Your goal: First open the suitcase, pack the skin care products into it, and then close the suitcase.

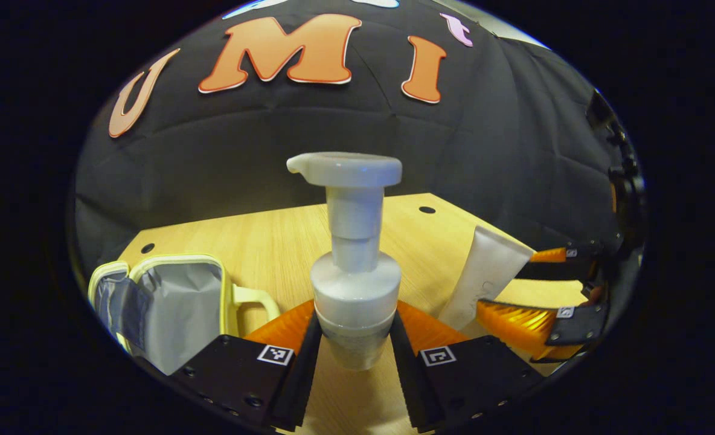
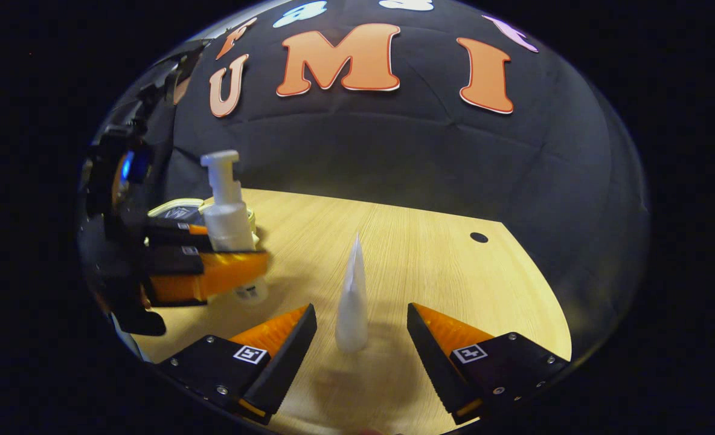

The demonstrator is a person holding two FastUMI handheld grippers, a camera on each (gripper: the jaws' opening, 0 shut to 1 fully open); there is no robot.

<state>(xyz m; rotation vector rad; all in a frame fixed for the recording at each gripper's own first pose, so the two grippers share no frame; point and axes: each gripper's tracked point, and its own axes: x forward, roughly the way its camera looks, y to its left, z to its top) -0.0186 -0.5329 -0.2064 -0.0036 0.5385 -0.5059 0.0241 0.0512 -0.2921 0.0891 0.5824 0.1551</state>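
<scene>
Suitcase (image 1: pixel 170 308), a small pale yellow case with a grey lining, stands open at the far left of the wooden surface (image 1: pixel 261 241) in the left gripper view, its handle pointing right; we also glimpse it behind the left gripper in the right gripper view.

We see the surface as light wood, with dark round holes near its far edge.

Next in size, the left gripper (image 1: pixel 354 347) has its black and orange fingers pressed against both sides of a white pump bottle (image 1: pixel 355 266). The bottle is upright, pump head pointing left. In the right gripper view, the bottle (image 2: pixel 227 211) is clamped in that gripper and its base appears slightly above the surface, though we cannot tell for certain.

The right gripper (image 2: pixel 360 338) is wide open, with its fingers on either side of a white tube (image 2: pixel 352 302) and apart from it. The tube stands upright on its cap on the surface, tapering to a thin crimped end at the top. In the left gripper view, the same tube (image 1: pixel 484 278) sits between the right gripper's orange fingers at the right.
</scene>
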